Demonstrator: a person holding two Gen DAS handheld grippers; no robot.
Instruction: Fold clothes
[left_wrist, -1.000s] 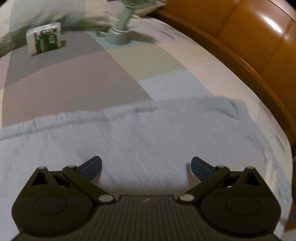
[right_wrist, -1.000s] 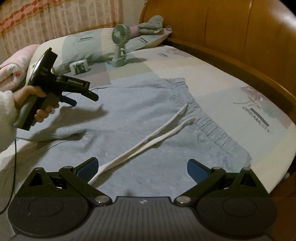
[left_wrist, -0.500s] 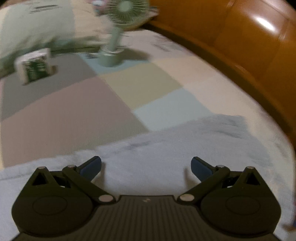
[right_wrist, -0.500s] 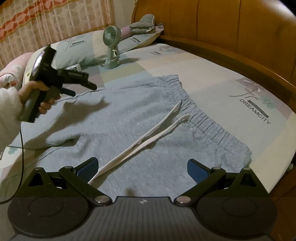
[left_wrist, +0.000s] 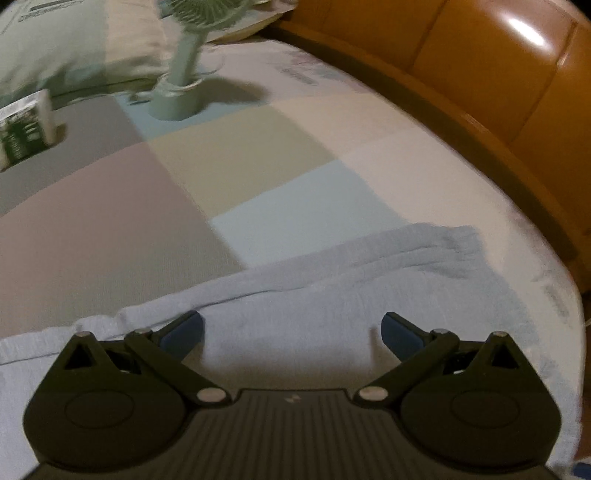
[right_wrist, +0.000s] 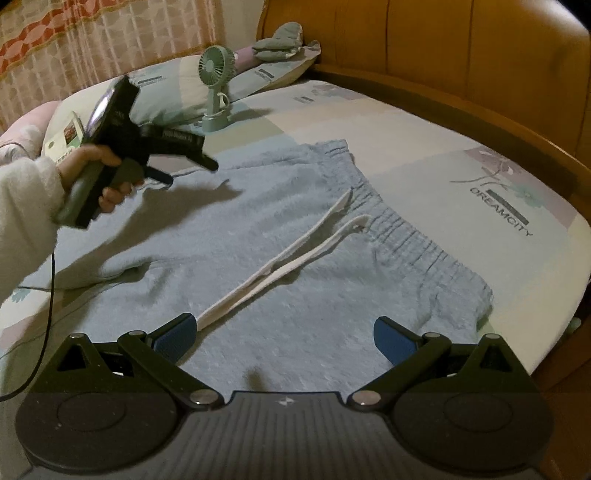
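Light blue fleece trousers (right_wrist: 258, 236) lie flat on the bed, elastic waistband toward the right, two white drawstrings (right_wrist: 295, 254) trailing across them. In the left wrist view their far edge (left_wrist: 332, 295) runs across the lower half. My left gripper (left_wrist: 291, 332) is open and empty just above that edge; it also shows in the right wrist view (right_wrist: 192, 168), held in a hand over the trousers' far side. My right gripper (right_wrist: 282, 334) is open and empty above the trousers' near part.
A green desk fan (right_wrist: 216, 92) stands on the patchwork sheet (left_wrist: 221, 177) beyond the trousers, a small white-and-green box (left_wrist: 22, 129) to its left. Pillows (right_wrist: 166, 88) lie behind. The wooden headboard (right_wrist: 461, 55) curves along the right. The bed edge (right_wrist: 554, 332) drops off right.
My left gripper has moved forward toward the trousers' far edge, so the fan and sheet loom larger. My right gripper has shifted slightly; both stay open.
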